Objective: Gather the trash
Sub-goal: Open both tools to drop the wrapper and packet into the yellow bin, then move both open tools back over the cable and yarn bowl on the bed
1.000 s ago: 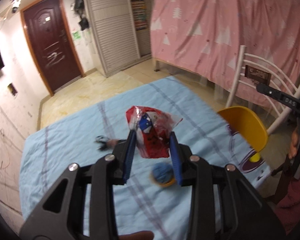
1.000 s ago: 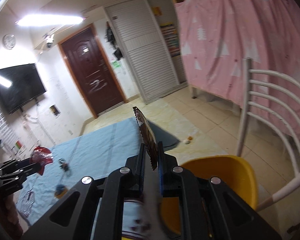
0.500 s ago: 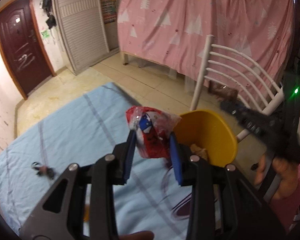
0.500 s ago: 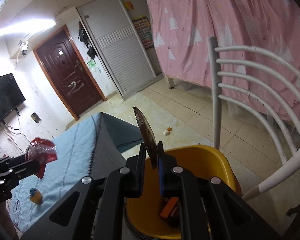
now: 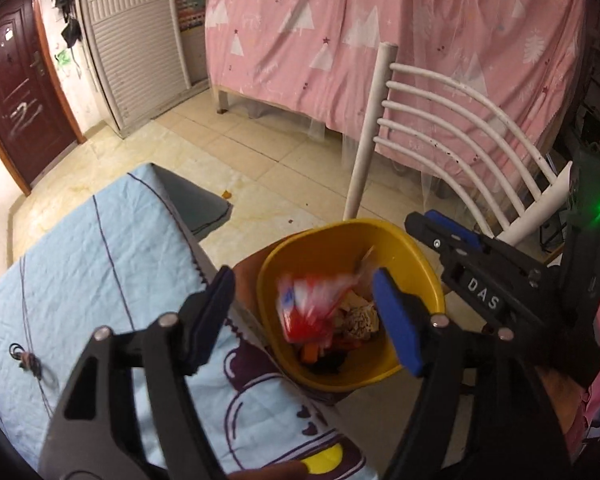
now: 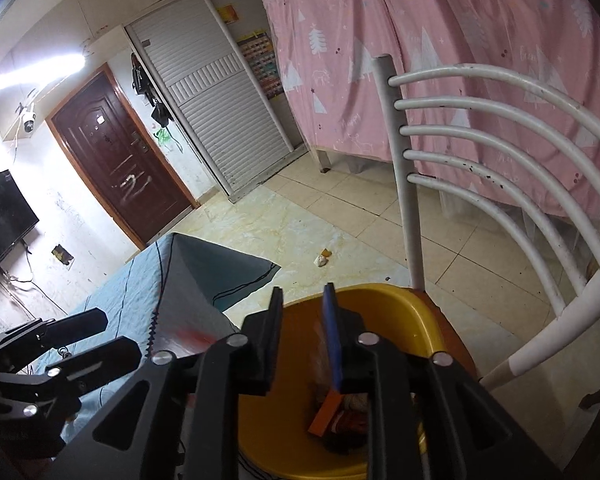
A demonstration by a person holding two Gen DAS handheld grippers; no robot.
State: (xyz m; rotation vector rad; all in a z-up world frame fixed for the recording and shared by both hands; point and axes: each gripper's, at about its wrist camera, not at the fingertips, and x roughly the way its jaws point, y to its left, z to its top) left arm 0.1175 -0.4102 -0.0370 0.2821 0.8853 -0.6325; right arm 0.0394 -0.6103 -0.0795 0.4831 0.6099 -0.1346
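A yellow bin (image 5: 340,230) stands beside the table and holds several scraps. My left gripper (image 5: 306,314) hangs over it with its jaws opening. A red and white wrapper (image 5: 312,308), blurred, is dropping between the blue pads, which stand clear of it. My right gripper (image 5: 424,224) reaches in over the bin's right rim. In the right wrist view that gripper (image 6: 303,322) is opening above the yellow bin (image 6: 380,294), with only a faint blur below its pads. An orange scrap (image 6: 326,412) lies inside. The left gripper (image 6: 112,338) shows at the left.
The table under a light blue cloth (image 5: 100,260) lies left of the bin, with a small dark tangle (image 5: 26,360) on it. A white slatted chair (image 5: 440,120) backs the bin. Pink curtains hang behind. A scrap (image 6: 322,260) lies on the tiled floor.
The left gripper swung from over the table to above the bin and opened, letting go of the red wrapper. The right gripper sank over the bin and opened; its brown wrapper has left the jaws.
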